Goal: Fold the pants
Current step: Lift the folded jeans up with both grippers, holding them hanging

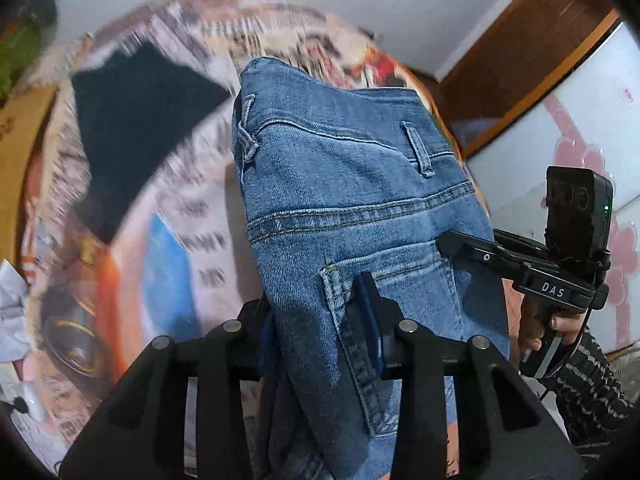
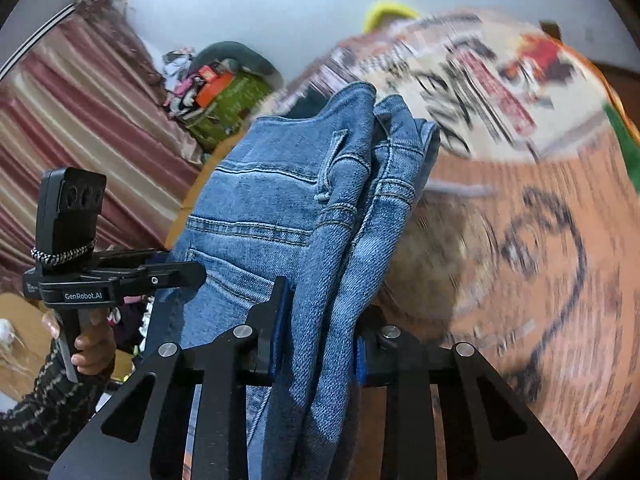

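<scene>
The blue denim pants point(image 1: 352, 208) hang lifted above the patterned bed, waistband end up and back pocket showing. My left gripper point(image 1: 320, 324) is shut on the pants beside the pocket seam. My right gripper point(image 2: 318, 320) is shut on a bunched fold of the same pants point(image 2: 280, 200). In the left wrist view the right gripper point(image 1: 460, 246) reaches the pants' right edge. In the right wrist view the left gripper point(image 2: 176, 274) meets the pants' left edge. The lower legs are hidden below both views.
A bedspread printed with text and pictures point(image 1: 168, 208) lies underneath, with a dark folded cloth point(image 1: 136, 120) on it. A wooden door frame point(image 1: 520, 60) is at right. Striped curtains point(image 2: 80, 128) and a pile of clutter point(image 2: 216, 96) are at left in the right wrist view.
</scene>
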A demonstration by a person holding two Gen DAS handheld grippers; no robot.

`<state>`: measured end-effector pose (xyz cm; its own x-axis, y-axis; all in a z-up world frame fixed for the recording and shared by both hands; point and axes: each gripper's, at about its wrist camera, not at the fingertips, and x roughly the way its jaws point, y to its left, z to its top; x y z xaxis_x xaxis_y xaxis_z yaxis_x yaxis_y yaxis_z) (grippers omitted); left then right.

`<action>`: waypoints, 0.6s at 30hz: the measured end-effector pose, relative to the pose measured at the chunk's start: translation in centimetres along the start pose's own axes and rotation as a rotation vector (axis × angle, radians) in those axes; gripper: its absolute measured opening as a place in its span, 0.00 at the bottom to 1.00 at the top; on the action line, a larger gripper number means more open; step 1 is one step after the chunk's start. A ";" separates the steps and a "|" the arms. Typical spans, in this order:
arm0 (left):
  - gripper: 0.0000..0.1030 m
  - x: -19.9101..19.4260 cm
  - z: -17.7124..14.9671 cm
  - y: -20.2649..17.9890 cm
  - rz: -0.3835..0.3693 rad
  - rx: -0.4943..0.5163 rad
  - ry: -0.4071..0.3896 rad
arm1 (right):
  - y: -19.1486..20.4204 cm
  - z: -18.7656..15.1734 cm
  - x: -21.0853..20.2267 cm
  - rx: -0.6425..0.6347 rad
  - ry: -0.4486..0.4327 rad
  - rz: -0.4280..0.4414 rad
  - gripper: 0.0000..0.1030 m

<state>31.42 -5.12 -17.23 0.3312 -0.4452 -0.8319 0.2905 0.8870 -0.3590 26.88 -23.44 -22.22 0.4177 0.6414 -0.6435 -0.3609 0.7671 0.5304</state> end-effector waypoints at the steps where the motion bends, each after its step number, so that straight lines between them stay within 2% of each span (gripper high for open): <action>1: 0.36 -0.9 0.3 0.4 0.005 0.001 -0.023 | 0.6 0.7 0.1 -0.019 -0.011 -0.001 0.23; 7: 0.36 -5.7 2.6 3.5 0.042 -0.004 -0.176 | 5.0 5.7 1.2 -0.116 -0.081 0.001 0.22; 10: 0.36 -6.4 4.7 5.3 0.059 -0.008 -0.221 | 6.8 8.0 2.4 -0.163 -0.093 0.004 0.22; 18: 0.36 -6.6 8.0 12.0 0.095 -0.062 -0.303 | 9.2 13.8 7.9 -0.241 -0.078 0.007 0.22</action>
<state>39.91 7.46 -12.63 0.6094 -0.3678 -0.7024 0.1932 0.9281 -0.3183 38.37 -11.19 -14.83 0.4739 0.6528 -0.5909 -0.5487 0.7438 0.3817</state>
